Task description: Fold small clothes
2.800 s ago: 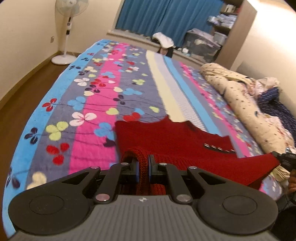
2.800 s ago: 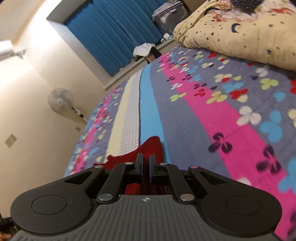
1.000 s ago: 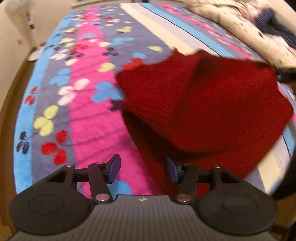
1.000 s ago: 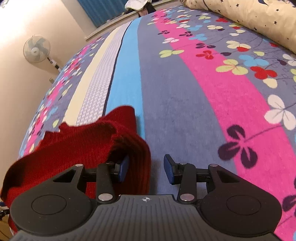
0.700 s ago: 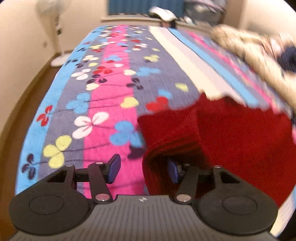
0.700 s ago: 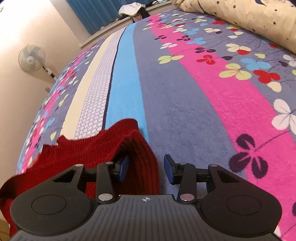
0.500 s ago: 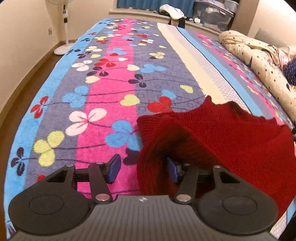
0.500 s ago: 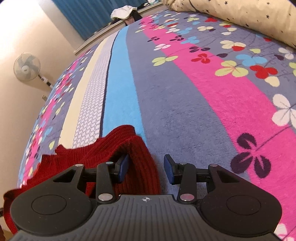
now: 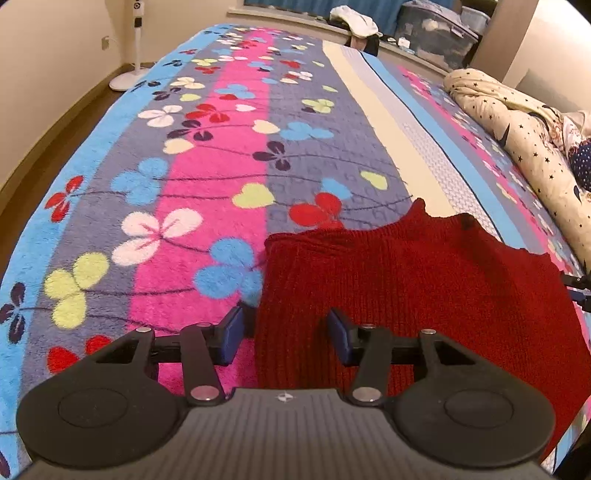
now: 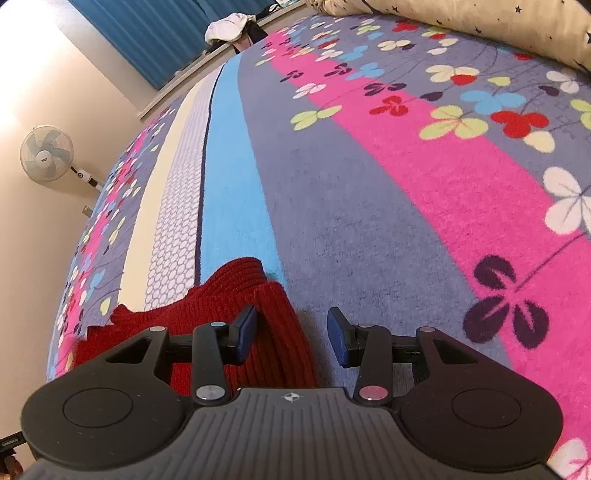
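Observation:
A red knitted sweater [image 9: 424,277] lies folded on the flowered bedspread [image 9: 203,166]. My left gripper [image 9: 286,336] hovers over its near left edge. Its jaws are closing, the red knit runs between them, and the blue pads [image 9: 232,334] do not press on it. In the right wrist view the sweater's ribbed edge [image 10: 221,291] bulges between the jaws of my right gripper [image 10: 291,338]. That gripper stands open, with a gap between the knit and its right pad [image 10: 338,341].
A cream star-print quilt [image 9: 517,118] is heaped along the bed's right side. A standing fan [image 10: 46,153] is by the wall left of the bed. White clothing [image 9: 354,20] and a storage bin [image 9: 436,29] sit beyond the far end.
Both grippers, earlier shut on the sweater, now stand apart. The lifted red knit has come down flat on the bed. The left jaws have narrowed a little; the right view has barely shifted.

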Demonstrator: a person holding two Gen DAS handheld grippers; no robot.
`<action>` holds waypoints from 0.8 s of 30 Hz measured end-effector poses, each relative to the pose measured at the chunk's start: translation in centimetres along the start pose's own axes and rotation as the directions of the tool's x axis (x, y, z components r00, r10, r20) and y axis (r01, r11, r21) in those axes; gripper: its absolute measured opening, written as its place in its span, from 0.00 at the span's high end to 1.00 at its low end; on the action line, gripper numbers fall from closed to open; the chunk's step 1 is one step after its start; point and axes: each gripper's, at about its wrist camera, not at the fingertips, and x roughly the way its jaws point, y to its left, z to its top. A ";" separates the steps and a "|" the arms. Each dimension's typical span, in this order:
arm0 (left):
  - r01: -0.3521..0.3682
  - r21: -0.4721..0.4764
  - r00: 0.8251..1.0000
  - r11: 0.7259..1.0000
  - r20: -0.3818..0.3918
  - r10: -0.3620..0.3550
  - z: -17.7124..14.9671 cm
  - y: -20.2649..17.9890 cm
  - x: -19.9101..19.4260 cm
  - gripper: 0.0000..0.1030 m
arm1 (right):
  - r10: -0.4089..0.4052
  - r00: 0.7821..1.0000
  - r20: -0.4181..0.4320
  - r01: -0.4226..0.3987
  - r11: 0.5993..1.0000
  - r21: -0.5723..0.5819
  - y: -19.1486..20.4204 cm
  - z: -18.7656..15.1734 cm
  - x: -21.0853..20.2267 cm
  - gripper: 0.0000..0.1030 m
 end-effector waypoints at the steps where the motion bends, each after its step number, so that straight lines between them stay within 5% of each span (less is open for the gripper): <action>1: 0.002 -0.001 1.000 1.000 0.000 -0.002 0.0 0.0 0.0 0.51 | 0.003 1.000 -0.003 -0.003 1.000 -0.007 0.1 0.0 0.0 0.58; 7: 0.009 -0.008 1.000 1.000 -0.002 -0.009 0.0 -0.2 0.2 0.56 | 0.037 0.999 -0.037 -0.038 0.999 -0.025 0.3 -0.3 -0.1 0.55; 10: 0.015 0.006 1.000 1.000 0.004 -0.015 0.1 -0.5 0.2 0.77 | 0.042 0.997 -0.071 -0.044 0.998 -0.036 0.3 -0.5 0.2 0.51; 12: 0.013 0.026 1.000 1.000 0.021 -0.014 0.1 -0.7 -0.1 0.88 | 0.045 0.996 -0.072 -0.050 0.997 -0.062 0.7 -0.7 0.1 0.60; 13: 0.013 0.044 0.999 0.999 0.035 -0.015 0.1 -0.9 -0.4 0.88 | 0.052 0.997 -0.062 -0.057 0.995 -0.079 0.9 -0.7 -0.1 0.81; 14: 0.006 0.064 0.998 0.998 0.057 -0.010 0.2 -1.1 -0.9 0.89 | 0.046 0.998 -0.039 -0.049 0.994 -0.099 1.3 -0.7 -0.5 0.89; 16: -0.005 0.076 0.992 0.997 0.127 -0.005 0.5 -1.1 -2.1 0.89 | 0.031 0.999 0.035 -0.026 0.991 -0.131 2.0 -0.6 -1.6 0.90; 19: -0.018 0.031 0.960 0.999 0.280 0.009 1.2 -0.6 -4.6 0.90 | 0.112 0.973 0.200 -0.084 0.986 -0.143 3.2 0.2 -4.6 0.91; 21: -0.054 0.013 0.924 0.998 0.379 0.045 1.4 -0.7 -5.9 0.90 | 0.183 0.929 0.323 -0.123 0.973 -0.197 4.5 0.3 -6.6 0.91; 22: -0.088 0.006 0.907 0.996 0.415 0.078 1.6 -0.9 -6.1 0.90 | 0.189 0.910 0.369 -0.111 0.968 -0.223 5.0 0.3 -7.2 0.91; 24: -0.120 -0.017 0.898 0.993 0.424 0.116 2.0 -0.9 -5.6 0.90 | 0.165 0.899 0.406 -0.081 0.973 -0.217 5.3 0.7 -7.1 0.91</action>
